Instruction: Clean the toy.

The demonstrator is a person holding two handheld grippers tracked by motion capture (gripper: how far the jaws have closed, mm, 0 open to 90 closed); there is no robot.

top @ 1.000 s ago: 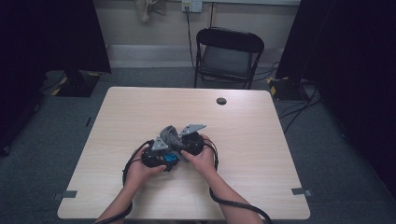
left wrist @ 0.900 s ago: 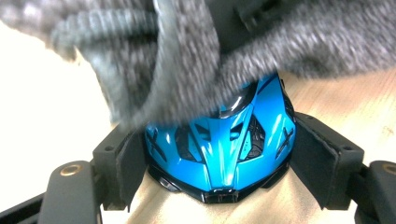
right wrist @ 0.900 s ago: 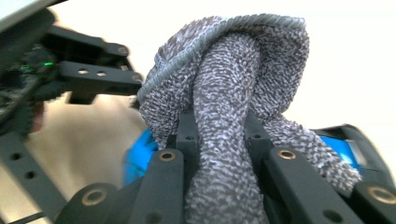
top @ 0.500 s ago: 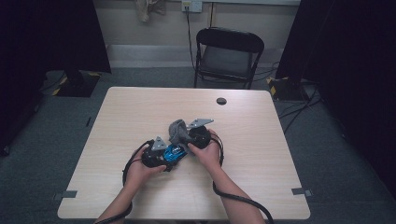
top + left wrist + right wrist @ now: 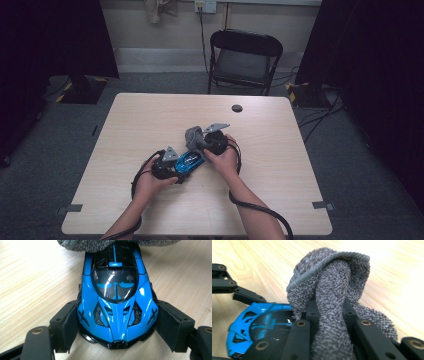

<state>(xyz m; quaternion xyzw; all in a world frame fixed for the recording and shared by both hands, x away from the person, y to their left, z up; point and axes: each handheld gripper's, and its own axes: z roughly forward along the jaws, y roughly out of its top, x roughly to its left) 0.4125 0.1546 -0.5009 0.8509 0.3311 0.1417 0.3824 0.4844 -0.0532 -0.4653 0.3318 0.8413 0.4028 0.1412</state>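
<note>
The rear of the blue toy car (image 5: 116, 295) is hidden under the grey cloth (image 5: 329, 290), which is pinched in the closed right tongs (image 5: 329, 315). The car, on the pale wood counter (image 5: 125, 130), is clamped at its nose by the left tongs (image 5: 116, 332). A black chair (image 5: 245, 57) is seen beyond the counter

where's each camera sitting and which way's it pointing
High view: above the person's side, looking forward and down on the table; forearms, both hands.
Left gripper view: on the left gripper, looking along jaws clamping the blue toy car.
Right gripper view: on the right gripper, jaws shut on the grey cloth.
All three views share car and cloth.
</note>
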